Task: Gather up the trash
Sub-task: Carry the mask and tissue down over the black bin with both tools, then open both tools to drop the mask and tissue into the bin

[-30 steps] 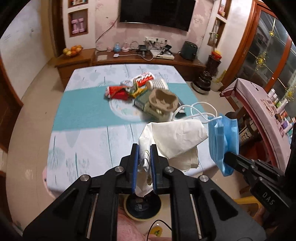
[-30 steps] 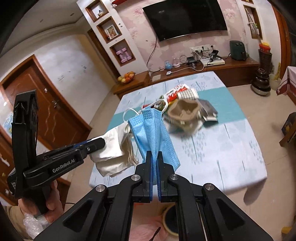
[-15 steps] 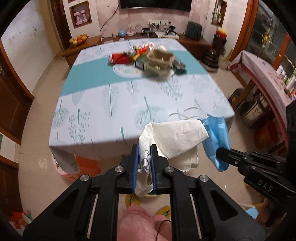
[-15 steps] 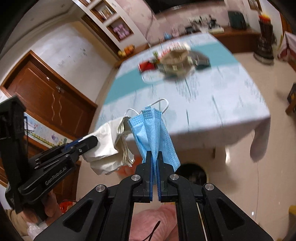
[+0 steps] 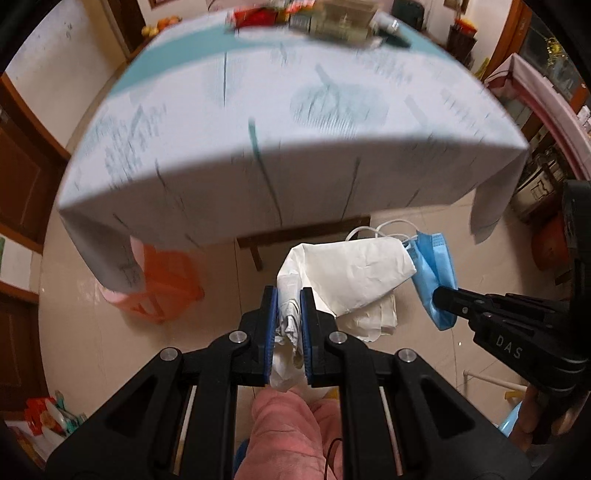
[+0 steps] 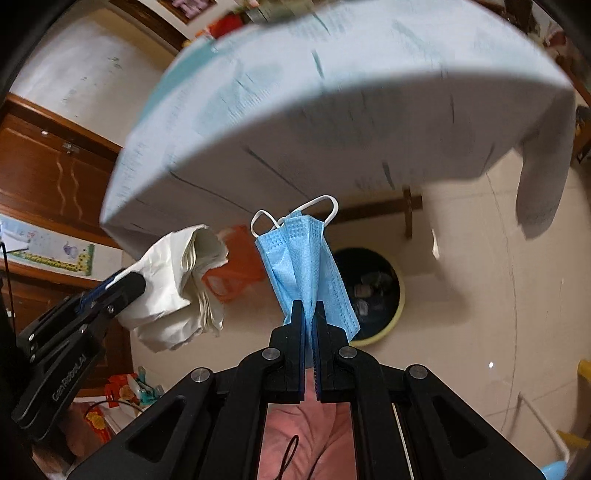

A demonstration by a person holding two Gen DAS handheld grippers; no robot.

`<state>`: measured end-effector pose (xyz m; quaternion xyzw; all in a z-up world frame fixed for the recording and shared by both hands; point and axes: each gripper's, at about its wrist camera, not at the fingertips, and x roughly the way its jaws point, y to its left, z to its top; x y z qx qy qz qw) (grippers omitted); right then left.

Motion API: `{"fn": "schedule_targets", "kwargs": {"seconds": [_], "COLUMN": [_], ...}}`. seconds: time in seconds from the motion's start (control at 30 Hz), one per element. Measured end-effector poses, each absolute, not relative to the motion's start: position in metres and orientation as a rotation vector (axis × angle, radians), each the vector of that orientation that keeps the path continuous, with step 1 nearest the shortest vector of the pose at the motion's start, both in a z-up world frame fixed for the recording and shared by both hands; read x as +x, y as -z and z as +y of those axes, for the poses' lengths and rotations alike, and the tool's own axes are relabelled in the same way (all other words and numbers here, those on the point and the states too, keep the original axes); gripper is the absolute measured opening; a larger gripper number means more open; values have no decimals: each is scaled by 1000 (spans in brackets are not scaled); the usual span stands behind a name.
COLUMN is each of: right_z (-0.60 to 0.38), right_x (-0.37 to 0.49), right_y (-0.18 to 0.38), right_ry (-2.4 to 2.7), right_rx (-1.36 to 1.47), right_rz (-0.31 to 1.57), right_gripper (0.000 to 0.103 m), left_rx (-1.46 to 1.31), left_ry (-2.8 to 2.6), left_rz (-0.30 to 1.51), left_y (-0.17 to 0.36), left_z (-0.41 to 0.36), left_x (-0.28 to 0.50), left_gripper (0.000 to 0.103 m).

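My left gripper (image 5: pixel 289 295) is shut on a crumpled wad of white paper napkins (image 5: pixel 354 269), which sticks out above and below its blue pads. My right gripper (image 6: pixel 308 308) is shut on a folded blue face mask (image 6: pixel 303 258) with white ear loops. Both point steeply down in front of the table, below its edge. In the left wrist view the right gripper (image 5: pixel 443 295) holds the mask (image 5: pixel 432 273) just right of the napkins. In the right wrist view the left gripper (image 6: pixel 133 286) and napkins (image 6: pixel 177 284) hang at the left. A round dark bin with a yellow rim (image 6: pixel 373 295) stands on the floor behind the mask.
The table with a pale leaf-print cloth (image 5: pixel 288 129) fills the upper view, with more trash (image 5: pixel 325 18) blurred at its far end. An orange plastic stool (image 5: pixel 162 284) stands under the table's left corner. The person's pink-trousered knees (image 5: pixel 291 435) are below the grippers. Beige floor tiles lie around.
Both grippers have dropped from above the tabletop to below its front edge and tipped further downward, still holding napkins and mask. The bin has come into the right wrist view.
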<state>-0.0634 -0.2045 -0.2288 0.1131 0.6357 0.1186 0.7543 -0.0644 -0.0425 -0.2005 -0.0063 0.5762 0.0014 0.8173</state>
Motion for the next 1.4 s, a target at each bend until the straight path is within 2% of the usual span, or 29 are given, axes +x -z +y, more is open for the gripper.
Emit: {"fn": "schedule_targets", "kwargs": {"seconds": [0.27, 0.63, 0.73, 0.87, 1.13, 1.4], "right_z": [-207, -208, -208, -210, -215, -214], "right_x": [-59, -41, -35, -27, -25, -40], "right_y": [336, 476, 506, 533, 532, 451], "right_ry": [-208, -132, -115, -88, -88, -110], "right_rx": [297, 402, 412, 425, 429, 427], "right_rz": [1453, 1474, 1481, 1482, 1467, 1441], "right_gripper": [3, 3, 8, 27, 30, 30], "left_rx": [-69, -32, -3, 19, 23, 10], "left_ry": [-22, 38, 55, 58, 39, 23], "left_rz": [1336, 1367, 1376, 1412, 1401, 1393], "left_y": [317, 434, 460, 490, 485, 422], "left_z": [-33, -57, -65, -70, -65, -65], "left_x": [-48, -5, 1, 6, 6, -7], "left_gripper": [9, 13, 22, 40, 41, 41]}}
